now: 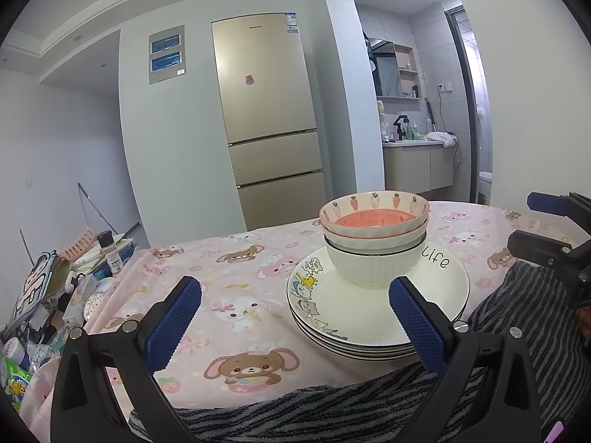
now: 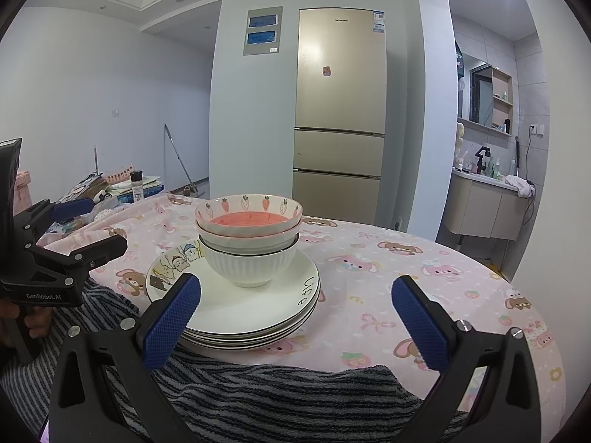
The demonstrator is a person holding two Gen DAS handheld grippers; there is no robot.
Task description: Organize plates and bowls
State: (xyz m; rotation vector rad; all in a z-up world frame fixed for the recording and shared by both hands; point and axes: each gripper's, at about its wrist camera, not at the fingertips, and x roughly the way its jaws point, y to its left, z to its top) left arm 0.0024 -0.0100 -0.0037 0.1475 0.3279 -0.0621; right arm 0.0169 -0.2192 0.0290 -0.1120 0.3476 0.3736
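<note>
On the counter (image 1: 229, 258), draped in a pink cloth printed with cartoon bears and rabbits, sat a stack of plates (image 1: 369, 328), the top one white with cartoon animals along one edge and the word "Life" along the other. Nested bowls stood on that top plate: a white ribbed bowl (image 1: 373, 265) at the bottom and a strawberry-patterned bowl (image 1: 373, 208) with a pink inside at the top, with at least one more between them.

From the left wrist view, the left claw (image 1: 295, 317) was spread wide and held nothing; its right blue pad overlapped the near rim of the plates, though contact could not be told. The right claw (image 2: 295, 317) was likewise wide open and empty, its left pad in front of the stack's near edge. Each claw appeared at the side of the other's view.

A grey striped towel (image 2: 295, 398) lay over the counter's near edge, just beside the plates. Behind stood a gold fridge (image 2: 340, 110).
</note>
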